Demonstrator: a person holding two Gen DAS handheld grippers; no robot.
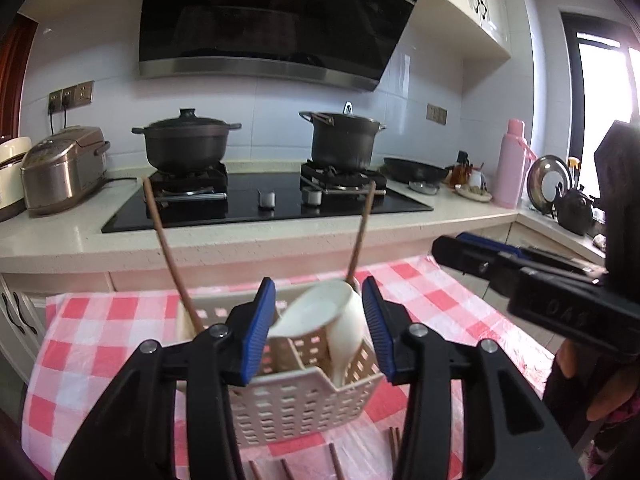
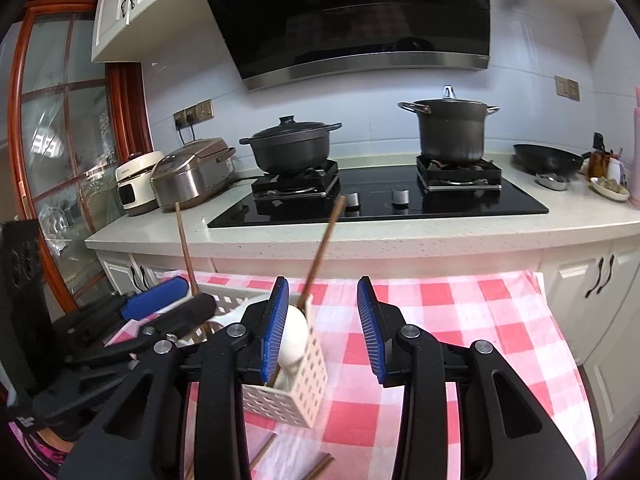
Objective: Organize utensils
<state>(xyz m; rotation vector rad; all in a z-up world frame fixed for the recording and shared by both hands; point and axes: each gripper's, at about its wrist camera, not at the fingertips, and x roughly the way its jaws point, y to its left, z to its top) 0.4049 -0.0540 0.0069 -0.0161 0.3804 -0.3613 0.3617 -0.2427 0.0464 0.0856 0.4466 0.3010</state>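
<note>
The red-and-white checked tablecloth [image 1: 100, 320] carries a cream perforated plastic utensil basket [image 1: 304, 404]. Inside it stand two brown wooden chopsticks [image 1: 168, 248] and a white ceramic spoon [image 1: 344, 332]. The left gripper [image 1: 318, 330] and right gripper [image 2: 323, 330] hang half open, holding nothing. A drop-off looks done; next, fetch the loose chopsticks [image 2: 320, 465] lying before the basket.

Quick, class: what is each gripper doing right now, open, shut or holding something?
Left gripper: open, holding nothing; the white spoon stands between its jaws.
Right gripper: open, empty.
</note>
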